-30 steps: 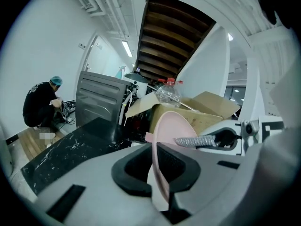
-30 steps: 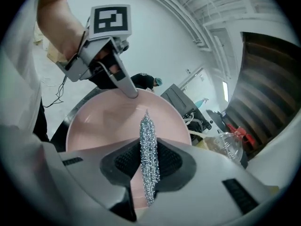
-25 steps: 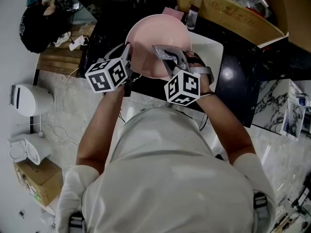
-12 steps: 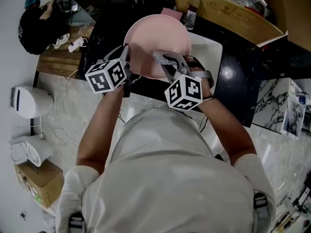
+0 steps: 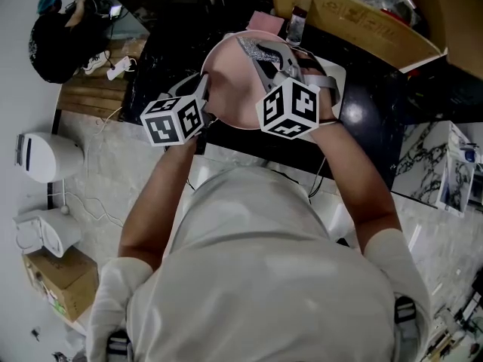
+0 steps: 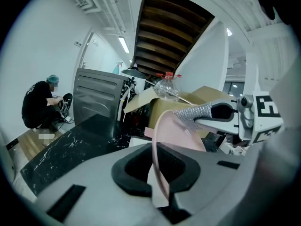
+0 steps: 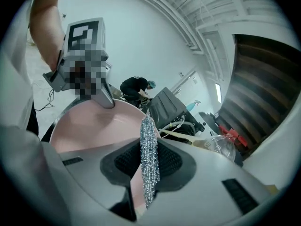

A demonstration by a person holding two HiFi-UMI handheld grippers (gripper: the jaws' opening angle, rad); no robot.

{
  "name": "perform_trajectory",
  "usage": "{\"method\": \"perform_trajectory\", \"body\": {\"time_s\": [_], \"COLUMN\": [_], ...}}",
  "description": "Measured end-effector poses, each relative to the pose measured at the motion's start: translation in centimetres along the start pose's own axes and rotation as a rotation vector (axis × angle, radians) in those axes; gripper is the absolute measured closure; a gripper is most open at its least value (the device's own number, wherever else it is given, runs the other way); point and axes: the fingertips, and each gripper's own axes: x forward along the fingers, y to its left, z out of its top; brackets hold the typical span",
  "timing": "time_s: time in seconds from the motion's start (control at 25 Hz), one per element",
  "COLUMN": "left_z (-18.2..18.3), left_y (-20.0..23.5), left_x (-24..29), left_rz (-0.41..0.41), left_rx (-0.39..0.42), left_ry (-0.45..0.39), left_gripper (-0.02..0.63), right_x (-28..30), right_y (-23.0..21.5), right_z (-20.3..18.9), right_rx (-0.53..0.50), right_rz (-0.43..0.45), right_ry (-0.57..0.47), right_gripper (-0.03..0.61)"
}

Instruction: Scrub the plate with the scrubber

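Note:
A pink plate (image 5: 230, 89) is held tilted on edge over the black counter. My left gripper (image 5: 205, 87) is shut on its left rim; in the left gripper view the thin pink rim (image 6: 159, 173) runs between the dark pads of that gripper (image 6: 157, 171). My right gripper (image 5: 264, 55) is shut on a silver mesh scrubber (image 5: 256, 48), which lies against the plate's face near its far rim. In the right gripper view the scrubber (image 7: 149, 154) stands upright between the pads, with the plate (image 7: 89, 124) behind it.
An open cardboard box (image 5: 355, 21) stands behind the black marble counter (image 5: 377, 104). A white board (image 5: 332, 78) lies under the plate. A person (image 5: 56, 40) crouches on the floor far left. A clear bottle (image 6: 168, 86) and a grey machine (image 6: 99, 102) stand beyond.
My right gripper has carried the scrubber up across the plate's face, from its middle to its far rim. The left gripper and plate have barely shifted.

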Motion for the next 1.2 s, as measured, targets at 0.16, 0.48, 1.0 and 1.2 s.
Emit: {"method": "perform_trajectory", "body": {"time_s": [0.16, 0.48, 1.0, 1.2], "left_z": [0.1, 0.8, 0.9, 0.7], "left_y": [-0.2, 1.0, 0.5, 0.1], "left_x": [-0.2, -0.3, 0.8, 0.8], "left_rz": [-0.002, 0.014, -0.009, -0.017], "left_rx": [0.004, -0.04, -0.024, -0.014], "left_ry": [-0.005, -0.023, -0.005, 0.003], "left_gripper": [0.591, 0.588, 0.584, 0.595], "right_x": [0.3, -0.7, -3.7, -4.0], "right_y": [0.5, 4.6, 11.6, 6.7], "right_z": [-1.0, -3.5, -3.9, -2.4], "right_rx": [0.017, 0.107, 0.185, 0.164], "right_rz": [0.024, 0.105, 0.247, 0.144], "right_ry": [0.031, 0.069, 0.047, -0.004], "right_gripper": [0.5, 0.5, 0.5, 0.5]}}
